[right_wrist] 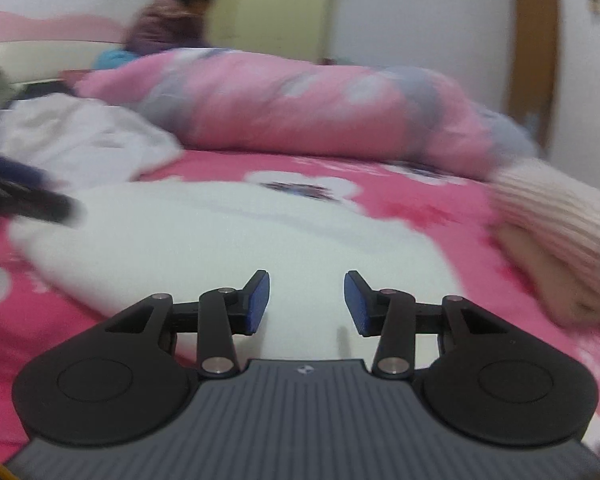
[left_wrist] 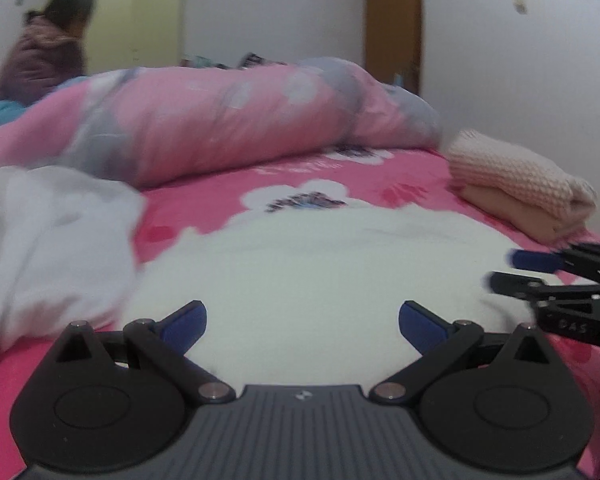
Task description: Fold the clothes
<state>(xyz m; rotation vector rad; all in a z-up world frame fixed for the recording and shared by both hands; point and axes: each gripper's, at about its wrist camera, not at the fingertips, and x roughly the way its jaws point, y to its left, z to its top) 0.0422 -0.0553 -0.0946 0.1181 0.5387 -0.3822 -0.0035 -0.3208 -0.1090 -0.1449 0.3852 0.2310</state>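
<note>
While both claws hover above the folded white garment point(left_wrist: 300, 272), the left claw point(left_wrist: 302, 322) gapes wide and empty; the right claw point(right_wrist: 306, 304) stands partly spread, gripping nothing. That garment lies flat on the pink bed sheet point(left_wrist: 220, 204), long axis crosswise. Beyond lies a rolled quilt point(left_wrist: 220, 120).

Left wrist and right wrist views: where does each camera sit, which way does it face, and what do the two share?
Left wrist: on the left gripper, jaws wide, facing across the white garment; the right gripper shows at right.
Right wrist: on the right gripper, jaws apart and empty, over the same garment; the left gripper blurs in at left.
Shared: pink quilt, folded knit, a person behind.
</note>
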